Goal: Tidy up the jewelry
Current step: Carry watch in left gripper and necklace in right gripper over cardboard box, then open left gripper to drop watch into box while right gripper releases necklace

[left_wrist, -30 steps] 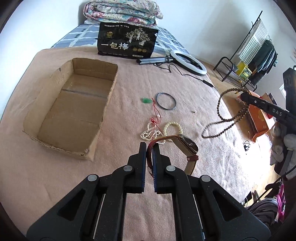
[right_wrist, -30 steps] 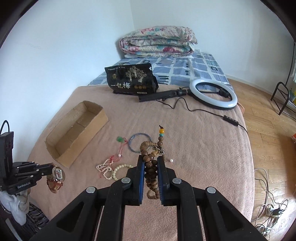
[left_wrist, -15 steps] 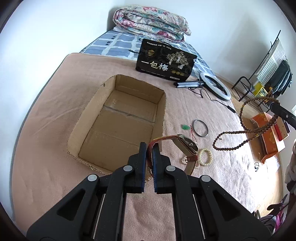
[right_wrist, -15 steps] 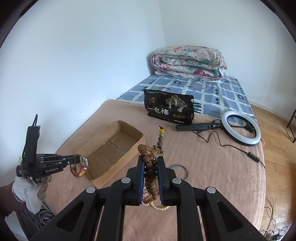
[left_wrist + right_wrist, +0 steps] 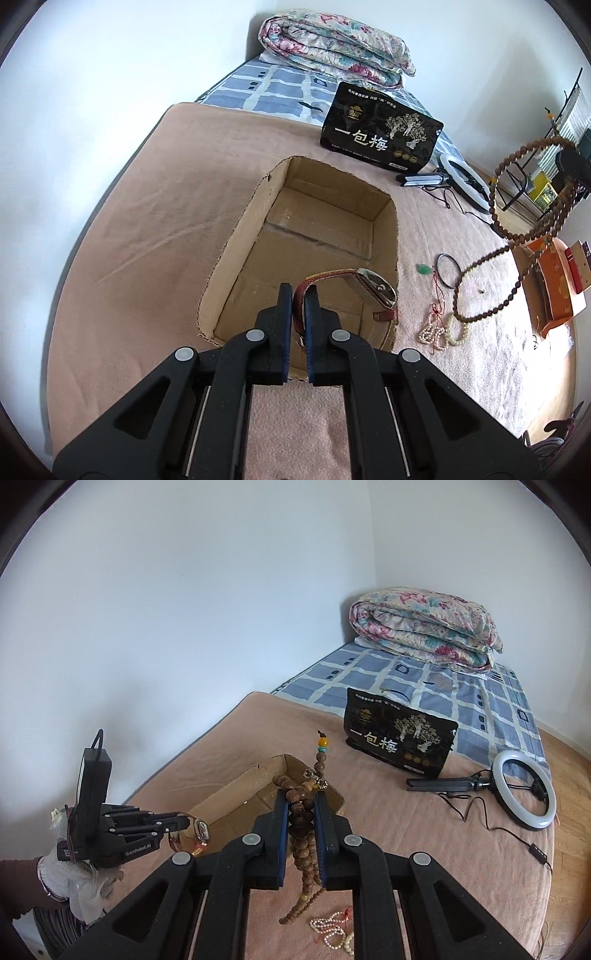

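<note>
- Our left gripper [image 5: 298, 295] is clamped on the red-brown strap of a watch [image 5: 373, 288]; the fingers pinch the strap near its end and the watch face juts out to the right, tilted.
- In the left wrist view the watch hangs over the near right part of the open box [image 5: 380, 218], above its floor and not touching it.
- From the right wrist view we see the left gripper [image 5: 184, 821] off to the left, held by a gloved hand [image 5: 79, 882], with the watch [image 5: 201, 830] at its tip, beside the near end of the box [image 5: 229, 797].
- Our right gripper [image 5: 301, 805] is closed on a string of brown wooden beads [image 5: 301, 819]; a short strand with a yellow and a turquoise bead stands up above the fingers, and the rest dangles below them.
- In the left wrist view the beads [image 5: 517, 236] hang as a big loop at the right, their low end trailing to the blanket [image 5: 147, 221].
- On the blanket right of the box lie a dark bangle [image 5: 447, 271], a green pendant [image 5: 424, 269] on a red cord, and a pearl strand [image 5: 434, 330] touching a pearl bracelet [image 5: 458, 326].
- Beyond the box stand a black bag [image 5: 380, 133] and a ring light [image 5: 463, 182]; a folded quilt [image 5: 332, 48] lies at the far end of the bed.
</note>
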